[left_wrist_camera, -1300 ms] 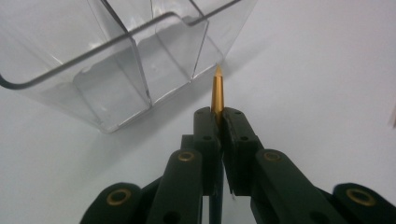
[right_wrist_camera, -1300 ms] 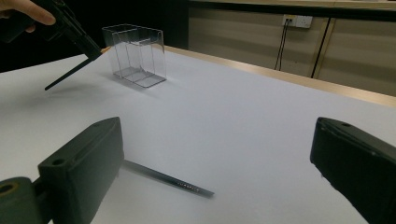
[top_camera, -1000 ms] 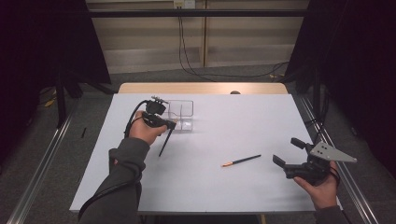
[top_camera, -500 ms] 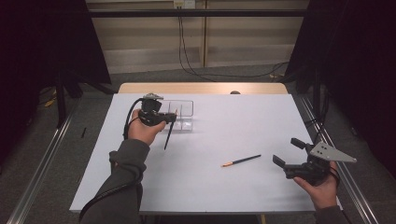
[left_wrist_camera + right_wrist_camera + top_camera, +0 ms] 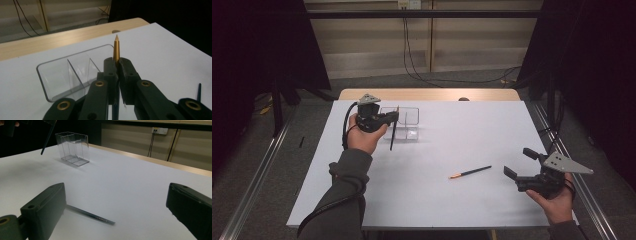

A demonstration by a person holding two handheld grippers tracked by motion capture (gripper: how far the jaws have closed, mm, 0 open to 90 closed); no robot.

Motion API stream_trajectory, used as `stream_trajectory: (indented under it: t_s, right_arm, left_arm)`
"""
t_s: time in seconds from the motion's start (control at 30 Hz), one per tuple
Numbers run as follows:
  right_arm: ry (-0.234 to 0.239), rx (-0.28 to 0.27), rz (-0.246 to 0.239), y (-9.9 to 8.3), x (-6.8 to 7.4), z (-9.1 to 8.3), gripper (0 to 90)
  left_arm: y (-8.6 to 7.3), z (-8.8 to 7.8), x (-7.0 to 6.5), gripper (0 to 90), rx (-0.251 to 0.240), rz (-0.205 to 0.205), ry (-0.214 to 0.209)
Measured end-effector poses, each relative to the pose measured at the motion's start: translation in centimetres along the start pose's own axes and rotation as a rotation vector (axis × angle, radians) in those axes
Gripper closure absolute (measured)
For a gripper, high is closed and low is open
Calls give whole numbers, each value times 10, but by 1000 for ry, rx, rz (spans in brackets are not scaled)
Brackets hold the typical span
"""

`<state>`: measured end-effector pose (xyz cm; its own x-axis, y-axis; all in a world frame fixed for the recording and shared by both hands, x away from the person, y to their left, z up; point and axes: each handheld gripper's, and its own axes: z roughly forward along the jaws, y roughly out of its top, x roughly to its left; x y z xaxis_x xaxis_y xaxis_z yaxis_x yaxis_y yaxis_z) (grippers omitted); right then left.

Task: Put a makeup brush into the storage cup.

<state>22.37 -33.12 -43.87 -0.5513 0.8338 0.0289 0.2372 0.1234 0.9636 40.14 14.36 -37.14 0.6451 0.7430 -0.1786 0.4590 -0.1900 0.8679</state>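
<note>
My left gripper [image 5: 394, 116] is shut on a dark pencil [image 5: 392, 136] that hangs nearly upright just left of a clear divided box [image 5: 409, 123]. In the left gripper view the gripper [image 5: 116, 63] pinches the pencil, whose gold pointed end [image 5: 116, 47] sticks up above the jaws, with the box [image 5: 62, 72] behind it. A second dark pencil [image 5: 470, 172] with an orange tip lies on the white table [image 5: 362, 200]. My right gripper [image 5: 520, 162] stands open to the right of it. In the right gripper view the gripper [image 5: 117, 195] faces that pencil [image 5: 92, 215], with nothing between its jaws.
The box [image 5: 73, 147] stands at the back left of the table, near a bare wooden strip [image 5: 427, 94] along the far edge. Cables [image 5: 412, 55] hang over the floor beyond it. Dark curtains flank both sides.
The left gripper has shifted slightly toward the box, and its pencil hangs more upright than before. The right gripper and the lying pencil have not moved.
</note>
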Motion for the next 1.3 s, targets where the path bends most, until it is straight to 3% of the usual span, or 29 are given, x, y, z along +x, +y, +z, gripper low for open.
stream_trajectory:
  t_s: [0.27, 0.47, 0.83, 1.07, 1.3]
  right_arm:
    - [-1, -1, 1, 0, 0, 0, 21]
    - [-1, 0, -2, 0, -1, -1, 22]
    - [-2, 1, 0, 0, -1, -1, 22]
    - [0, -1, -3, 0, -1, -1, 21]
    - [-3, 1, -3, 0, 0, -1, 21]
  left_arm:
    - [2, -6, 2, 847, -112, -39, 9]
    - [3, -8, 0, 846, -167, -27, 16]
    - [4, -12, 1, 846, -226, -46, 19]
    - [4, -16, 2, 846, -302, -50, 53]
    - [4, -16, 2, 846, -322, -40, 72]
